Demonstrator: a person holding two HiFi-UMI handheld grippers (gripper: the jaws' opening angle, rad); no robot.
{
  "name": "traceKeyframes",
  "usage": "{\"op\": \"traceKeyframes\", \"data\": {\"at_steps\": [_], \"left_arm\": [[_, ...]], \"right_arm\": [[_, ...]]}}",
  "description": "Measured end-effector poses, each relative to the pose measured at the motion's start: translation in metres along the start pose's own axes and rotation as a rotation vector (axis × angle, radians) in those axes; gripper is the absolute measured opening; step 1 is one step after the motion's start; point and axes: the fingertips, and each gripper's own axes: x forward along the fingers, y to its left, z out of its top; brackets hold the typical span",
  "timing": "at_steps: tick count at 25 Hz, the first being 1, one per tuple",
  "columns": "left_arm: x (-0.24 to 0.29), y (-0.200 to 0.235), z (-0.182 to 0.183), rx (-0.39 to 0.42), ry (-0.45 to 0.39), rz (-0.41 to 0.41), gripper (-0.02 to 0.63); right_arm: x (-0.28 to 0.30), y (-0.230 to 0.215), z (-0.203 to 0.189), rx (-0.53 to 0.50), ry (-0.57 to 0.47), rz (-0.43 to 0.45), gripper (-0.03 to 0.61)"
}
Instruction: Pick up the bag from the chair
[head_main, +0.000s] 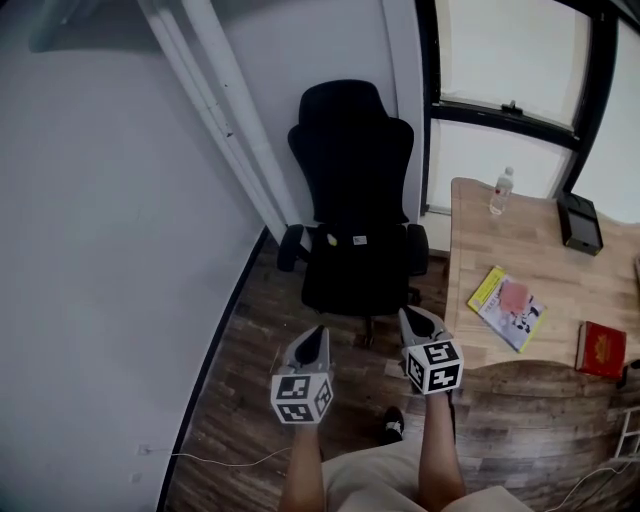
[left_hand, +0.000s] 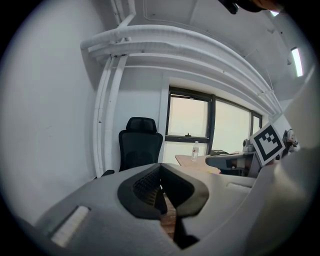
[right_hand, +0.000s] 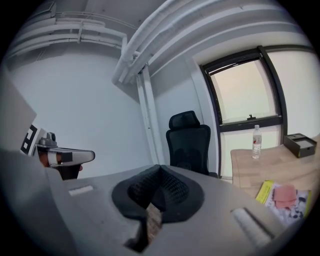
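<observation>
**Obscured or unclear items**
- The black bag (head_main: 356, 268) lies on the seat of the black high-backed office chair (head_main: 352, 150), at upper centre of the head view. Black on black, its outline cannot be separated from the seat. Only a small white tag and a yellow spot near its top edge stand out.
- In both gripper views the grey gripper bodies cover the chair seat, so the bag is not visible there. Only the backrest and headrest show.
- The light wooden desk (head_main: 470, 235) is cut off by the right frame edge.
- The red book (head_main: 601, 349) lies at the desk's near right edge. Its cover print is unreadable.
- The person is visible only as two forearms, light shorts and one dark shoe (head_main: 393, 425) at bottom centre.

**Jaw state**
- The left gripper (head_main: 318, 335), at lower centre, has its jaws fully together with nothing between them.
- The right gripper (head_main: 410, 318), just to its right, also has its jaws fully together and empty.
- Both grippers point towards the chair and are apart from it.

**Count**
- Chair: one. Bag: one. Grippers: two, each with one marker cube.
- On the desk: one clear plastic bottle (head_main: 501, 190), one black rectangular box (head_main: 580, 222), one yellow-edged booklet (head_main: 507, 307) and one red book.
- One thin white cable (head_main: 220, 462) lies on the wooden plank floor (head_main: 250, 400), lower left.
</observation>
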Motion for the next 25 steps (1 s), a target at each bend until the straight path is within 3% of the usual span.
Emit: {"op": "traceKeyframes", "data": {"at_steps": [4, 8, 13, 19, 25], "left_arm": [[0.022, -0.005, -0.006, -0.04, -0.011, 0.045, 0.006], [0.04, -0.018, -0.017, -0.023, 0.028, 0.031, 0.006], [0.047, -0.005, -0.019, -0.039, 0.061, 0.028, 0.006], [0.069, 0.021, -0.016, -0.125, 0.009, 0.039, 0.006], [0.124, 0.038, 0.038, -0.128, -0.043, -0.056, 0.006]], "right_arm": [[0.009, -0.034, -0.006, 0.082, -0.013, -0.007, -0.002], [0.024, -0.038, -0.014, 0.191, -0.01, 0.037, -0.002], [0.044, -0.031, -0.017, 0.18, 0.038, 0.068, -0.002], [0.069, -0.036, -0.02, 0.12, 0.092, 0.072, -0.001], [0.093, -0.054, 0.04, 0.053, 0.048, 0.042, -0.002]]}}
